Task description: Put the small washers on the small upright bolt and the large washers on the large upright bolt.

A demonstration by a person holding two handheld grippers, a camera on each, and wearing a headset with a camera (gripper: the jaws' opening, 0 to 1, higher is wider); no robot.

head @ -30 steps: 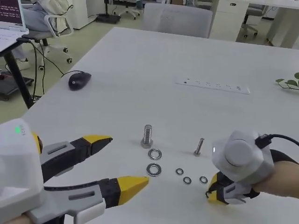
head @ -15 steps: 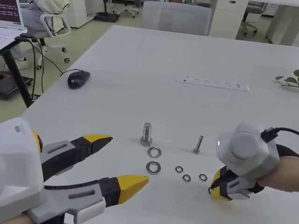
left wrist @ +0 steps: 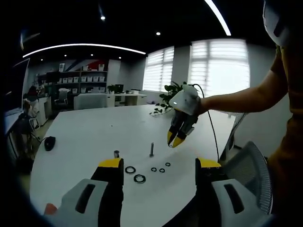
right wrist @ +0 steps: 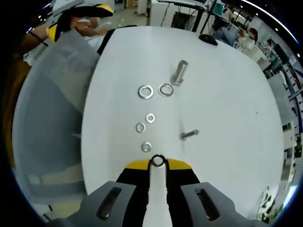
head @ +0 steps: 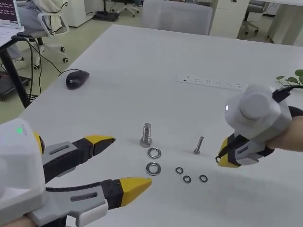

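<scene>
Done: nothing threaded yet, small bolt (head: 199,145) and large bolt (head: 146,134) bare | right gripper (head: 226,161) fingers pinch one small washer (right wrist: 158,161) aloft beside small bolt | left gripper (head: 125,163) fingers wide, empty | remaining: three small washers (head: 187,179), two large washers (head: 153,168) flat near desk's (head: 142,71) near edge

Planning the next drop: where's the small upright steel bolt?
In the head view, the small upright steel bolt stands right of the large upright steel bolt, behind three small loose washers, just left of the right gripper.
</scene>
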